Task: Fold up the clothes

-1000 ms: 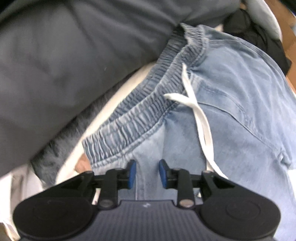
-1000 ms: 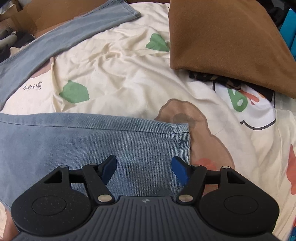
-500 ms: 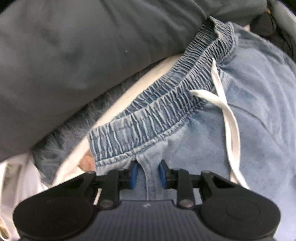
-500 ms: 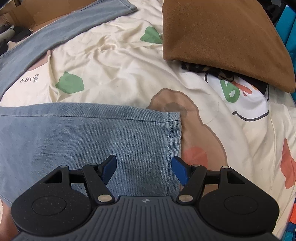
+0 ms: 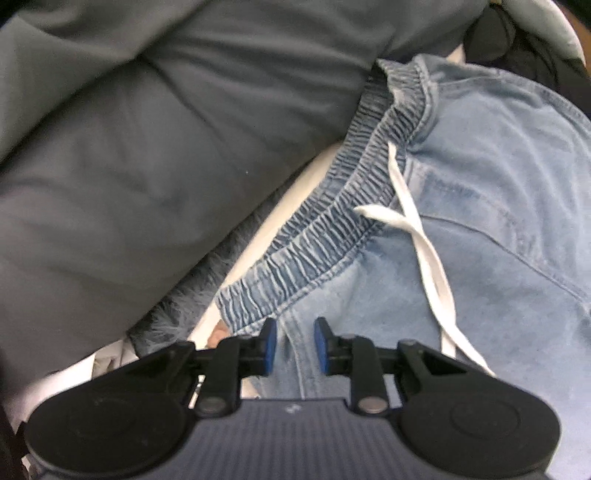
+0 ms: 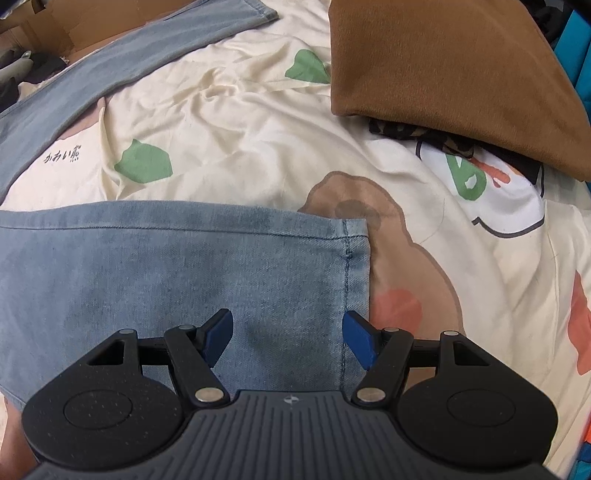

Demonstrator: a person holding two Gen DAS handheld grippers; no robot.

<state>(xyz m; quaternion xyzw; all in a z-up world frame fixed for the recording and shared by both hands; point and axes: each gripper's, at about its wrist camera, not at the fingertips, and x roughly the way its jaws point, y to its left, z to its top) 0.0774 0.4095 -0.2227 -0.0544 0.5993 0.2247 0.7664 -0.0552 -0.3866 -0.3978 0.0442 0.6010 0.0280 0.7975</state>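
Light blue jeans lie on the bed. In the left wrist view I see their elastic waistband (image 5: 343, 221) and white drawstring (image 5: 424, 251). My left gripper (image 5: 294, 345) sits just below the waistband corner, its blue pads a little apart with a ridge of denim between them. In the right wrist view the leg end with its stitched hem (image 6: 354, 273) lies flat on the cartoon-print sheet (image 6: 240, 122). My right gripper (image 6: 288, 339) is wide open and empty over the leg near the hem. The other leg (image 6: 110, 62) stretches to the far left.
A grey duvet (image 5: 147, 147) bulges beside the waistband, with a fuzzy grey-blue fabric (image 5: 199, 291) under its edge. A folded brown garment (image 6: 443, 74) lies on a dark patterned one (image 6: 406, 133) at the far right. Cardboard (image 6: 55, 22) lies at the far left.
My left gripper's pads have parted slightly from the denim fold they pinched half a second ago, and the waistband has slackened. The right gripper has stayed open over the hem, shifting only slightly.
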